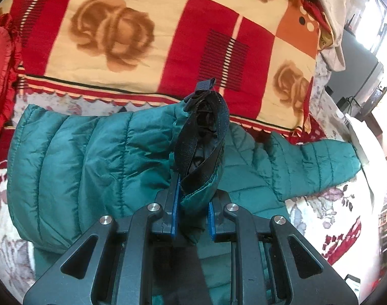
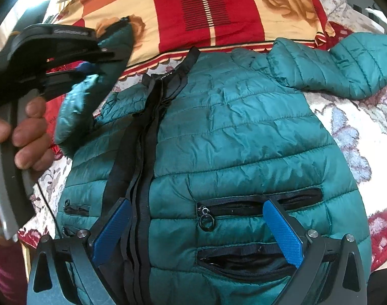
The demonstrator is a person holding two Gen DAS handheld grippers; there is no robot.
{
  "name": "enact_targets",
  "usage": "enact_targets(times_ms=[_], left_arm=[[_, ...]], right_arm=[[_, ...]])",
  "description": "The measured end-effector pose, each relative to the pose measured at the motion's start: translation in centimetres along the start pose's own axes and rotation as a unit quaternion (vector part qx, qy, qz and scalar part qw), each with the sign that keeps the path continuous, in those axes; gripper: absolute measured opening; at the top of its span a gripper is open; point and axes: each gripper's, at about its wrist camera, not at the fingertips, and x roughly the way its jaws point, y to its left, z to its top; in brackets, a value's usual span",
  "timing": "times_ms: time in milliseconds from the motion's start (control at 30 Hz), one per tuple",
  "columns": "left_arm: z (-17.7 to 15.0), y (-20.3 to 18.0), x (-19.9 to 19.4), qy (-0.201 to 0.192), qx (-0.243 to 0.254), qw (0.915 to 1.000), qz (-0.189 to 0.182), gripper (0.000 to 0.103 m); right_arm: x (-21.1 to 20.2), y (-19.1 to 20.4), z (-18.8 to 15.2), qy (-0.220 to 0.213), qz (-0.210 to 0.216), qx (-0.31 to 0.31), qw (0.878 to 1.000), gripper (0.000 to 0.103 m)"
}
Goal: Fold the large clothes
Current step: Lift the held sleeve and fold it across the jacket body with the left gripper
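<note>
Now the teal puffer jacket (image 2: 231,132) lies front-up on a floral bedspread (image 2: 358,132). Left gripper (image 1: 192,203) w/ jaws clenched on its sleeve cuff (image 1: 201,139); right gripper (image 2: 197,225) jaws spread wide above pockets.

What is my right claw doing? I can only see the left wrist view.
Observer: The right claw is open, hanging over the lower front of the jacket.
Operator: What's under it?
Observer: Two pockets, one above the other, both gaping open. The upper one has a ring pull.
Operator: And on the other side of the main zipper?
Observer: A smaller pocket sits there, beyond the main zipper.
</note>
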Motion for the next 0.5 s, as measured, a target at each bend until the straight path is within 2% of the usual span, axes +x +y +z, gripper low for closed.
enact_targets(times_ms=[367, 500], left_arm=[[-0.8, -2.3, 4.9, 0.036, 0.014, 0.9986, -0.036, 0.017], [-1.3, -2.6, 5.9, 0.035, 0.020, 0.9980, -0.050, 0.017]], right_arm=[[0.0, -0.4, 0.0, 0.001, 0.007, -0.001, 1.000, 0.103], [0.0, -0.4, -0.1, 0.001, 0.007, -0.002, 1.000, 0.103]])
